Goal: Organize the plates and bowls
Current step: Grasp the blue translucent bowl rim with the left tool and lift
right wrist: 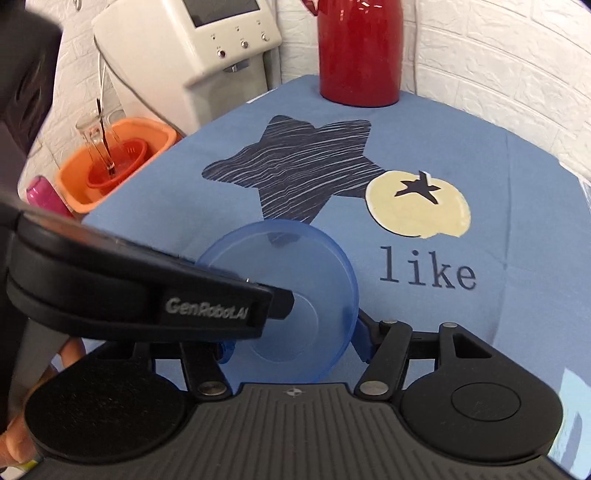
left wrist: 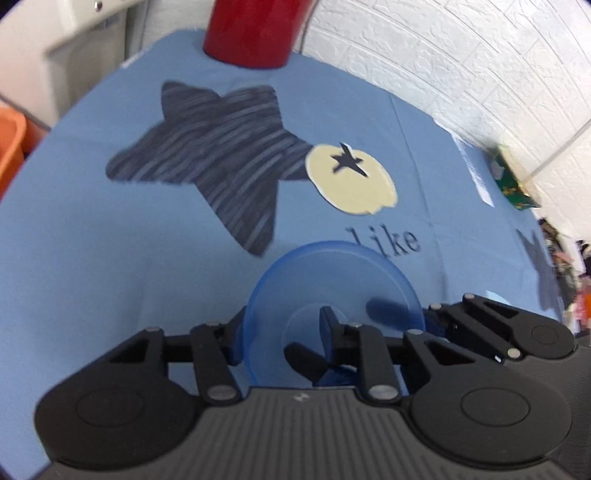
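Observation:
A translucent blue bowl (left wrist: 332, 280) (right wrist: 288, 266) is tipped with its opening toward both cameras, above the blue tablecloth (right wrist: 517, 177). My right gripper (right wrist: 293, 345) has one finger on each side of the bowl, touching its walls. My left gripper (left wrist: 280, 339) straddles the bowl's left wall, with one finger outside and one inside, and a gap shows between them. In the right wrist view the left gripper's black finger (right wrist: 221, 295) reaches in from the left over the bowl. The right gripper's housing (left wrist: 517, 328) shows at the bowl's right edge.
A red jug (right wrist: 358, 51) (left wrist: 255, 33) stands at the table's far edge. Left of the table are an orange basin (right wrist: 74, 184) holding a red bowl and a glass, a pink bottle (right wrist: 40, 195) and a white machine (right wrist: 207, 48). A green packet (left wrist: 513, 177) lies far right.

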The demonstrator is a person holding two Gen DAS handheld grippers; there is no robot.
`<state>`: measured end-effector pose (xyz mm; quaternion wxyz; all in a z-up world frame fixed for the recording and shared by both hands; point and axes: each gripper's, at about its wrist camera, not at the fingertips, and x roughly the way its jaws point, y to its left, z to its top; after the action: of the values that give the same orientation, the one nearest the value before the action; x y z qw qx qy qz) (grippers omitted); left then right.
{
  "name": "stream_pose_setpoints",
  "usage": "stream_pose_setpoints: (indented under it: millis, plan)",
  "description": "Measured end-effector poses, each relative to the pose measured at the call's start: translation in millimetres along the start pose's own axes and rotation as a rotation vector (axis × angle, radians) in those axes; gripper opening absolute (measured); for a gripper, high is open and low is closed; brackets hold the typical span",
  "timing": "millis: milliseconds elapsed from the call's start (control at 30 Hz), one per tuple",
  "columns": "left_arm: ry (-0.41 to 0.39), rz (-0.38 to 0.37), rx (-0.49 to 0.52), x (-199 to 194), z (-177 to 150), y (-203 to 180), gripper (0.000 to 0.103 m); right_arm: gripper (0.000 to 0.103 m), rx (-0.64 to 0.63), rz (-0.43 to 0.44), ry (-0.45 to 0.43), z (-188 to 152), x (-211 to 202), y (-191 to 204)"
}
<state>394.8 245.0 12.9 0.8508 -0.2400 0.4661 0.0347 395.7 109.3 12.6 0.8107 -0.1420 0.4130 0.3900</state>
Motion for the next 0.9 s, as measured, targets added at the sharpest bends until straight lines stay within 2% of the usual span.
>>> stream_pose_setpoints:
  millis: [100,300,433,533,667,900]
  plan:
    - [0.006,-0.03,0.006,-17.3,-8.3,-8.8,0.023,0.05,0.028,0.013,-0.005,-6.3,-19.7,0.9]
    - [0.021,-0.081,0.036,-52.6,-42.7,-43.4,0.022,0.051,0.067,-0.032,0.001,-32.5,-69.7,8.9]
    - [0.064,-0.141,0.04,-67.2,-70.9,-65.9,0.022,0.051,0.104,-0.064,0.0,-63.3,-110.3,8.7]
    - [0.078,-0.181,0.069,-81.9,-98.9,-87.8,0.022,0.051,0.13,-0.081,-0.006,-87.5,-142.8,9.0]
    - [0.092,-0.22,0.135,-99.6,-138.3,-122.2,0.023,0.052,0.138,-0.145,-0.008,-122.0,-180.2,15.1]
    - [0.159,-0.237,0.207,-102.8,-204.2,-159.2,0.023,0.053,0.188,-0.214,0.013,-187.6,-218.2,23.6]
